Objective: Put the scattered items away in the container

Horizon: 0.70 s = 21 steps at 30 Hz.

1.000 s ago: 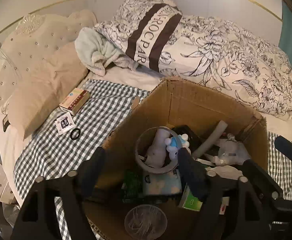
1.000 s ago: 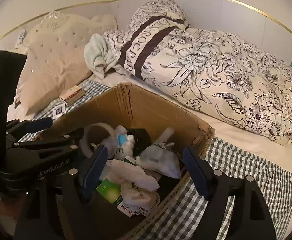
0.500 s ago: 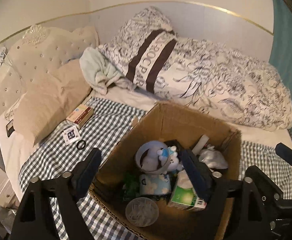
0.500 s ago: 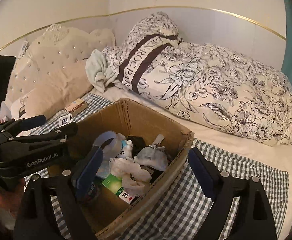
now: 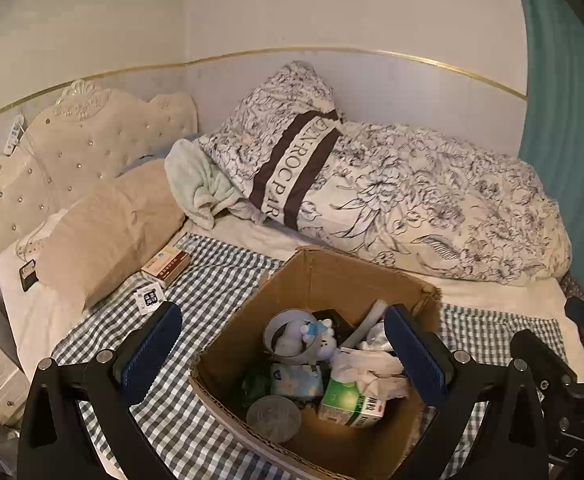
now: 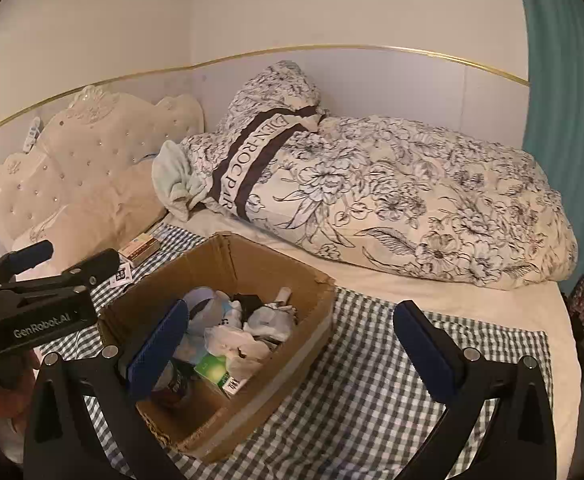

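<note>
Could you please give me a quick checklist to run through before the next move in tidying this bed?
1. Left tongs empty: ok, jaws opening with nothing gripped between them.
2. Right tongs empty: ok, jaws opening, nothing held.
3. Cardboard box upright with its top open: ok.
4. Items already in the box sit below its rim: ok, green carton and plush toy lie inside.
5. Bed clear of loose items: not ok, a small flat box and a printed card lie on the checked sheet beside the pillow.
6. More items behind the pillow: cannot tell.
</note>
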Each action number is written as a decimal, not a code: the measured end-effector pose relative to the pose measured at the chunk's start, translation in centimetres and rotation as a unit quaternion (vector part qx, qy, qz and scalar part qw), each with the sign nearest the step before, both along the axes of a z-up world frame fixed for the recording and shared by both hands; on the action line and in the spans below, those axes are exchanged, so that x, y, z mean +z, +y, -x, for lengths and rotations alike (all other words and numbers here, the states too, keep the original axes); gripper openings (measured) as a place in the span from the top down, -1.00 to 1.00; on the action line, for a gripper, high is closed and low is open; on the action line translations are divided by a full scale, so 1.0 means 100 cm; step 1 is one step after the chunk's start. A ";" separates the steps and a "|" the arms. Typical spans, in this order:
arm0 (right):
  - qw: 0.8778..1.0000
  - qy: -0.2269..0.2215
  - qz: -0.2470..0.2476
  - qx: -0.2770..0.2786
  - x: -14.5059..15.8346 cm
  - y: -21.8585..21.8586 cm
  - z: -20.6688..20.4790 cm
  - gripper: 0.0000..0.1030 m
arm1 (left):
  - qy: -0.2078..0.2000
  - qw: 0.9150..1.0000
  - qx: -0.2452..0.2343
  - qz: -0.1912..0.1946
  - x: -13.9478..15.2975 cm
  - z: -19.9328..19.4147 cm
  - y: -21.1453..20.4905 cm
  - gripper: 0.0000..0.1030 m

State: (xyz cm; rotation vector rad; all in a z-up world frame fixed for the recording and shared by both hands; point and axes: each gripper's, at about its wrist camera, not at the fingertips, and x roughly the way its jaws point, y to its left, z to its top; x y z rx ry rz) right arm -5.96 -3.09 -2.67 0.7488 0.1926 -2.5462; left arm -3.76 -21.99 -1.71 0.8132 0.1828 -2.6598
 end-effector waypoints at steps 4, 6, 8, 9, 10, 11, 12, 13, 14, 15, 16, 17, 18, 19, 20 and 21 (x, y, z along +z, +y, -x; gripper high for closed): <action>1.000 0.006 -0.005 -0.007 0.005 0.010 -0.007 -1.00 | 0.015 1.000 -0.010 -0.005 0.006 -0.007 0.009 -1.00; 1.000 0.010 -0.004 -0.009 0.008 0.016 -0.010 -1.00 | 0.020 1.000 -0.018 -0.005 0.009 -0.011 0.017 -1.00; 1.000 0.015 -0.005 -0.012 0.011 0.022 -0.013 -1.00 | 0.023 0.999 -0.025 0.000 0.012 -0.013 0.025 -1.00; 1.000 0.017 -0.005 -0.013 0.013 0.025 -0.015 -1.00 | 0.024 0.999 -0.027 0.002 0.013 -0.013 0.028 -1.00; 1.000 0.018 -0.004 -0.014 0.014 0.029 -0.016 -1.00 | 0.025 0.999 -0.031 0.006 0.014 -0.014 0.033 -1.00; 1.000 0.020 -0.003 -0.016 0.015 0.033 -0.017 -1.00 | 0.027 0.999 -0.034 0.008 0.015 -0.015 0.036 -1.00; 1.000 0.021 -0.003 -0.019 0.016 0.037 -0.018 -1.00 | 0.028 0.999 -0.038 0.009 0.016 -0.015 0.040 -1.00; 1.000 0.023 -0.003 -0.021 0.017 0.040 -0.019 -1.00 | 0.029 0.999 -0.041 0.011 0.017 -0.015 0.045 -1.00; 0.999 0.024 -0.004 -0.024 0.019 0.044 -0.021 -1.00 | 0.030 0.999 -0.043 0.011 0.018 -0.015 0.048 -1.00; 0.999 0.026 -0.003 -0.028 0.020 0.048 -0.022 -1.00 | 0.032 0.998 -0.046 0.011 0.019 -0.015 0.052 -1.00; 0.999 0.026 -0.002 -0.031 0.021 0.051 -0.023 -1.00 | 0.033 0.998 -0.049 0.010 0.020 -0.015 0.055 -1.00; 0.999 0.027 -0.002 -0.034 0.022 0.055 -0.023 -1.00 | 0.034 0.998 -0.053 0.009 0.020 -0.015 0.059 -1.00; 0.999 0.028 -0.001 -0.037 0.023 0.059 -0.024 -1.00 | 0.035 0.998 -0.057 0.008 0.021 -0.016 0.063 -1.00; 0.999 0.029 -0.001 -0.040 0.024 0.063 -0.025 -1.00 | 0.036 0.998 -0.060 0.007 0.022 -0.016 0.066 -1.00; 0.999 0.030 -0.001 -0.044 0.025 0.066 -0.026 -1.00 | 0.038 0.997 -0.063 0.006 0.023 -0.017 0.069 -1.00; 0.998 0.031 -0.001 -0.046 0.026 0.069 -0.027 -1.00 | 0.039 0.997 -0.065 0.005 0.023 -0.017 0.072 -1.00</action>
